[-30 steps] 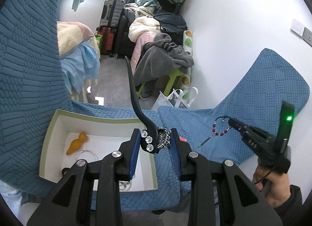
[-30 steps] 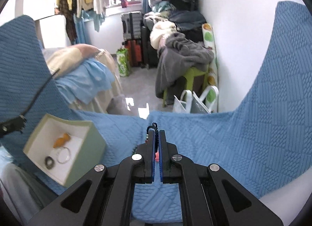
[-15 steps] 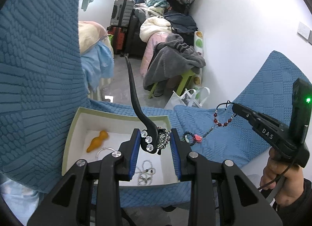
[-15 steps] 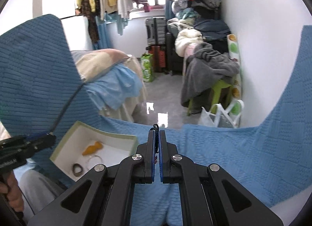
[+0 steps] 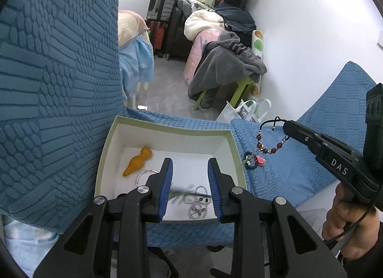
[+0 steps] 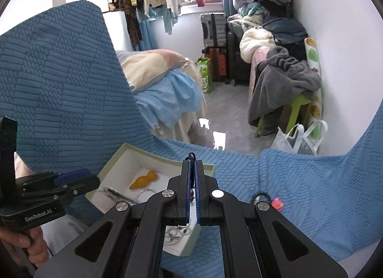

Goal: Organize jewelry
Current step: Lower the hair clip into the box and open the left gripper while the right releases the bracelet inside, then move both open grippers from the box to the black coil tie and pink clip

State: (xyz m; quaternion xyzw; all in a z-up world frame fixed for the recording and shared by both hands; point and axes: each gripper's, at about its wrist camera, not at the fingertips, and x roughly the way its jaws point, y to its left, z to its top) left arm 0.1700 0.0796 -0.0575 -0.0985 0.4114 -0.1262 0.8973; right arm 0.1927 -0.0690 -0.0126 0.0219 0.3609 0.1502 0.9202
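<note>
Left gripper (image 5: 189, 183) now opened wide above box (image 5: 167, 131); black hair clip, clamped half second ago, released, seen blurred on box floor (image 5: 189, 195). Right gripper (image 6: 191, 191) kept closed on beaded bracelet (image 5: 269, 143), carried beside box. Bracelet judged next for placing.

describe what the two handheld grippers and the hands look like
Both are black plastic with silver pivot bolts and blue-padded fingers. The left gripper reads "GenRobot.AI" on its side; the right gripper reads "DAS", with a thin black cable by the bare hand, dark sleeve at the wrist.
</note>
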